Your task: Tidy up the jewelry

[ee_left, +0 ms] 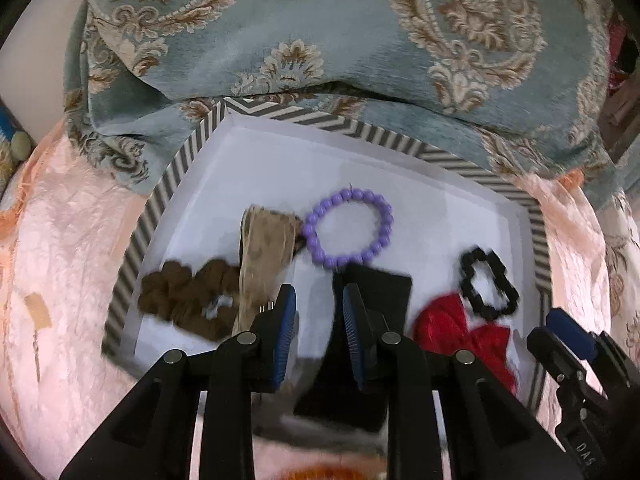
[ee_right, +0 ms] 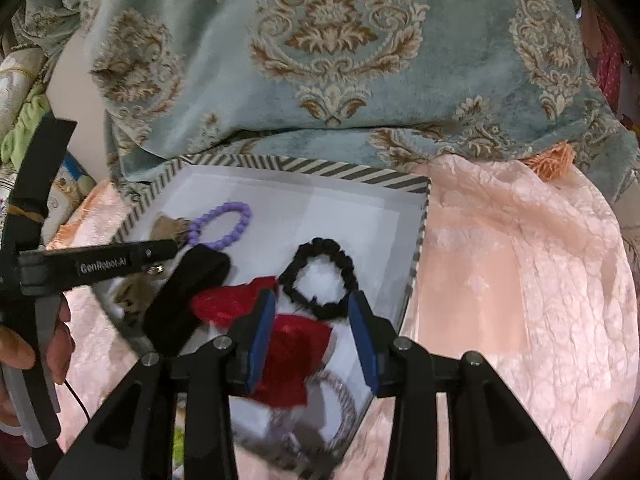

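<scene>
Six accessories: all lie inside a shallow tray with a white floor and a grey-and-white striped rim, set on pink crinkled cloth.
Brown scrunchie: far left of the tray floor in the left wrist view, touching the beige ribbon piece.
Beige ribbon piece: just right of it, its upper end touching the purple bead bracelet.
Purple bead bracelet: flat near the tray's middle, a closed ring.
Black flat piece: below the bracelet, lying partly under the left gripper's right finger; blurred.
Left gripper: blue pads parted with a clear gap; nothing pinched, white tray floor showing between them.
Red bow: right of the black piece, partly behind the right gripper's left finger.
Black scrunchie: just above the red bow, touching it, near the tray's right wall.
Right gripper: fingers spread wide over the red bow, pads not pressing on it.
Backdrop: a teal damask cushion rises behind the tray's far rim.
Person: a hand at the left edge of the right wrist view grips the left tool's handle.
</scene>
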`<action>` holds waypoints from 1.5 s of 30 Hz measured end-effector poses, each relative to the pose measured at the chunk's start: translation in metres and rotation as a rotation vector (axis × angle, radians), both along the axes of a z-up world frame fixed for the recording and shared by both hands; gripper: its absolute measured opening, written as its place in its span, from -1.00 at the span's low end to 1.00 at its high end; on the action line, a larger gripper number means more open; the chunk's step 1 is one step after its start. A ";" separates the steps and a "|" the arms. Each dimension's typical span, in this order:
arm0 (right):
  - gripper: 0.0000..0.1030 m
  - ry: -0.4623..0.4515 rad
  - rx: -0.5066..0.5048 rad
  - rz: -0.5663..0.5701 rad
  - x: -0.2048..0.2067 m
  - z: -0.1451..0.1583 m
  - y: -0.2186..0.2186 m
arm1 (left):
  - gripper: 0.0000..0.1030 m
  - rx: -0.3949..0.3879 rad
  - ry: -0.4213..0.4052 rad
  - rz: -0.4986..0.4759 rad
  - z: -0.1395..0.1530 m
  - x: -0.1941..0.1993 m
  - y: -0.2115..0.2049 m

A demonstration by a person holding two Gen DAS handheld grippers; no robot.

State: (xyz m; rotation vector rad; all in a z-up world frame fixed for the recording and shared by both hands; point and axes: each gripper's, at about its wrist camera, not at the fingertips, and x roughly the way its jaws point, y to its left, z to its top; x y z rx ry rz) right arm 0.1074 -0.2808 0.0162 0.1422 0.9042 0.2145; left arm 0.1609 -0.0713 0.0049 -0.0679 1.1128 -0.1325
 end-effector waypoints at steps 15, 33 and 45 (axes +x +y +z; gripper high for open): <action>-0.10 -0.020 0.029 0.045 -0.091 0.032 0.024 | -0.84 0.060 -0.109 0.016 0.032 -0.111 0.011; -0.01 -0.040 0.026 0.065 -0.165 0.047 0.034 | -0.84 0.119 -0.207 0.025 0.044 -0.205 0.020; 0.05 -0.048 0.014 0.092 -0.182 0.050 0.040 | -0.84 0.111 -0.218 0.020 0.047 -0.225 0.020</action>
